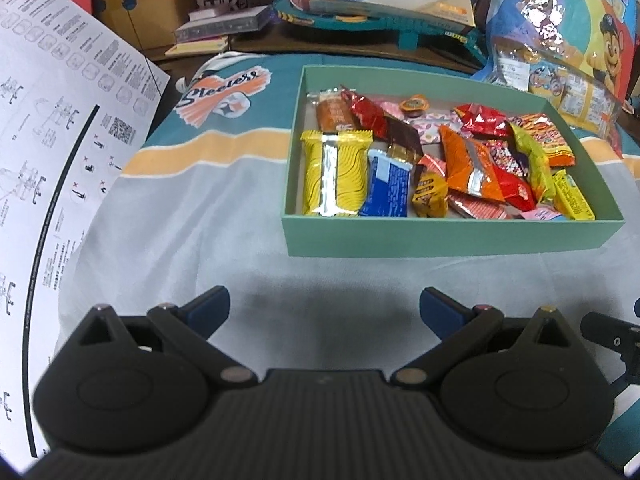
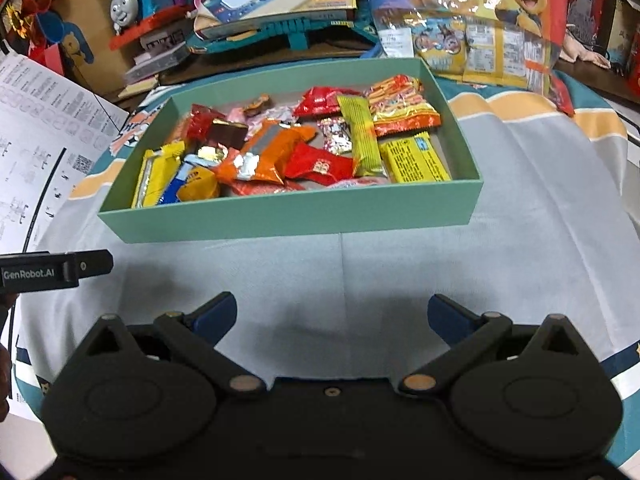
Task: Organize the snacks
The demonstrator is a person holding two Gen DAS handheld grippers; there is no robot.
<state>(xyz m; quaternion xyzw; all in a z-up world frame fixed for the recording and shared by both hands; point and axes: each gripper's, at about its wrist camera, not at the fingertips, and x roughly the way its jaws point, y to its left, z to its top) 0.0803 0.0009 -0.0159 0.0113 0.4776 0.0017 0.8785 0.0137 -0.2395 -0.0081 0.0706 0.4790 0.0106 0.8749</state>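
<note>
- Two grippers hover empty at the bottom of their frames: left gripper [image 1: 324,312] and right gripper [image 2: 332,318], jaws spread wide on both.
- Bare cloth [image 2: 340,276] lies between.
- Farther up, the green box [image 2: 288,216] holds the snack packets, long side crosswise; it sits right of centre in the left view, so I judge the right gripper better placed.

Matte black plastic left gripper [image 1: 324,304], blue-padded fingertips [image 1: 208,306], brass pivot pins; identical right gripper [image 2: 331,312], central screw.
</note>
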